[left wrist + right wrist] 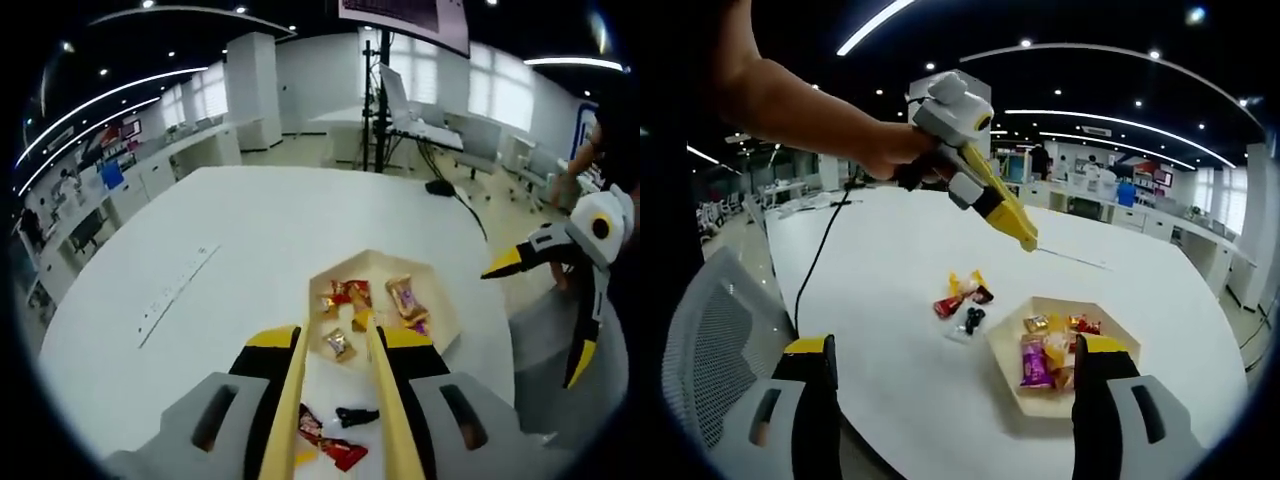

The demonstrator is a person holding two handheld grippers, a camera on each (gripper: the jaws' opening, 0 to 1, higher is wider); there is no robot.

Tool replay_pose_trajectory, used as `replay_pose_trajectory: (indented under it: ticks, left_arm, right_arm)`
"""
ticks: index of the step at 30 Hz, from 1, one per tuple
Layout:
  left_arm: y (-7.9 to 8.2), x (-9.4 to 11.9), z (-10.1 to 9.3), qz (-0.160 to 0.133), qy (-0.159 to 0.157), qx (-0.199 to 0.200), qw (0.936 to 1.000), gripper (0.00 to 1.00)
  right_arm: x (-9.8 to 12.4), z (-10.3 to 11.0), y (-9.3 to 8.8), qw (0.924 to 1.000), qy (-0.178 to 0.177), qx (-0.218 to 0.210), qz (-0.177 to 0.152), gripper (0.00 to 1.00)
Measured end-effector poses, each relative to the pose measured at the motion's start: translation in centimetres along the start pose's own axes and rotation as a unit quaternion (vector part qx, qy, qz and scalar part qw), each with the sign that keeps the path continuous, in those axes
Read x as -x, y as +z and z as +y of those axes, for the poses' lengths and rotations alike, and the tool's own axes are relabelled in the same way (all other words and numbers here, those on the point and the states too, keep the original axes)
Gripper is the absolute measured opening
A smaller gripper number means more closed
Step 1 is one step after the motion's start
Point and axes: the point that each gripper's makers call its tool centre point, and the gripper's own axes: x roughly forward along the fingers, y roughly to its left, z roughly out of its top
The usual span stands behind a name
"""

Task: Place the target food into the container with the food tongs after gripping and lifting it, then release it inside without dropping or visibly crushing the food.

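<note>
A pale hexagonal tray (442, 300) (1110, 345) sits on the white table and holds several wrapped sweets, among them a gold one (338, 345) (1037, 323) and a purple one (1033, 361). Outside it lie a red wrapped sweet (326, 440) (958, 297) and a small black piece (356, 413) (973, 319). My left gripper (335, 322) (1025, 236) holds wooden food tongs (392, 400), whose arms stand apart. It hovers well above the table, and the gold sweet shows between the tong tips. My right gripper (960, 400) (545, 310) is wide open and empty, near the table edge.
A person's hand and arm (810, 115) carry the left gripper. A grey mesh chair (710, 350) (560, 345) stands at the table's edge. A black cable (825, 250) trails over the table, and a thin strip (180, 290) lies on it. Desks and a black stand (375, 100) fill the room behind.
</note>
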Motion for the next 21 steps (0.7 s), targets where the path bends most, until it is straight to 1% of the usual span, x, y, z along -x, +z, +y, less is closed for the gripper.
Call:
replay_pose_trajectory:
  ticks: [1, 3, 7, 8, 14, 15, 17, 18, 19, 21]
  left_arm:
    - [-0.4, 0.0, 0.0, -0.001, -0.001, 0.001, 1.0, 0.26]
    - [-1.5, 0.0, 0.0, 0.008, 0.001, 0.002, 1.0, 0.26]
    - [-2.8, 0.1, 0.0, 0.016, 0.005, 0.006, 0.9998, 0.26]
    - [-3.3, 0.1, 0.1, 0.02, 0.005, 0.001, 0.9998, 0.26]
    - [-5.2, -0.2, -0.1, 0.035, -0.001, 0.01, 0.9993, 0.26]
    - [-5.5, -0.3, -0.1, 0.039, 0.0, 0.006, 0.9992, 0.26]
    - [-6.6, -0.5, -0.1, 0.047, 0.002, -0.018, 0.9987, 0.26]
    - [-7.0, -0.6, -0.2, 0.046, -0.004, -0.01, 0.9989, 0.26]
    - [-7.9, -0.7, -0.5, 0.055, -0.012, 0.009, 0.9984, 0.26]
    - [-8.7, -1.0, -0.5, 0.058, -0.011, 0.0, 0.9983, 0.26]
  right_arm:
    - [0.0, 0.0, 0.0, 1.0, 0.001, -0.002, -0.001, 0.97]
    - [0.0, 0.0, 0.0, 1.0, 0.0, -0.002, 0.0, 0.97]
    - [0.0, 0.0, 0.0, 1.0, 0.0, -0.001, 0.001, 0.97]
    - [0.0, 0.1, -0.1, 1.0, 0.0, 0.0, 0.002, 0.96]
    - [0.0, 0.0, 0.0, 1.0, -0.002, 0.001, 0.0, 0.96]
    - [0.0, -0.1, 0.0, 1.0, -0.004, 0.0, 0.001, 0.96]
    - [0.0, -0.1, -0.1, 1.0, -0.005, -0.001, 0.001, 0.96]
    - [0.0, -0.1, 0.0, 1.0, -0.005, -0.001, 0.0, 0.96]
    - [0.0, -0.2, -0.1, 1.0, -0.005, -0.001, 0.001, 0.96]
    - [0.0, -0.2, -0.1, 1.0, -0.006, -0.001, 0.003, 0.96]
